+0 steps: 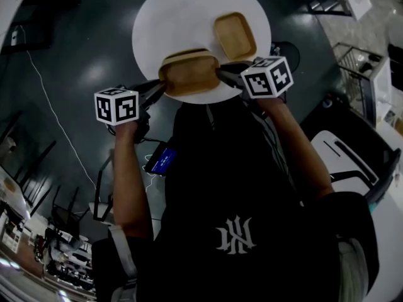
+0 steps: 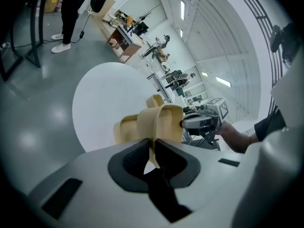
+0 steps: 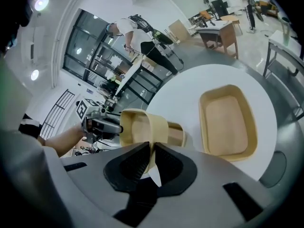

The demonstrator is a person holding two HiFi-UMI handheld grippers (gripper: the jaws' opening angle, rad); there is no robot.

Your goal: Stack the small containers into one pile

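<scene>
Pinching opposite rims of one wooden container, left gripper and right gripper clamp narrowly over the white bench.

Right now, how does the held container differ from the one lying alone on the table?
The held container is clamped at opposite rims by the left gripper and right gripper; the lone container is untouched. The held container is at the table's near edge; the lone container lies flat farther in. Both are tan, open side up, empty.
</scene>
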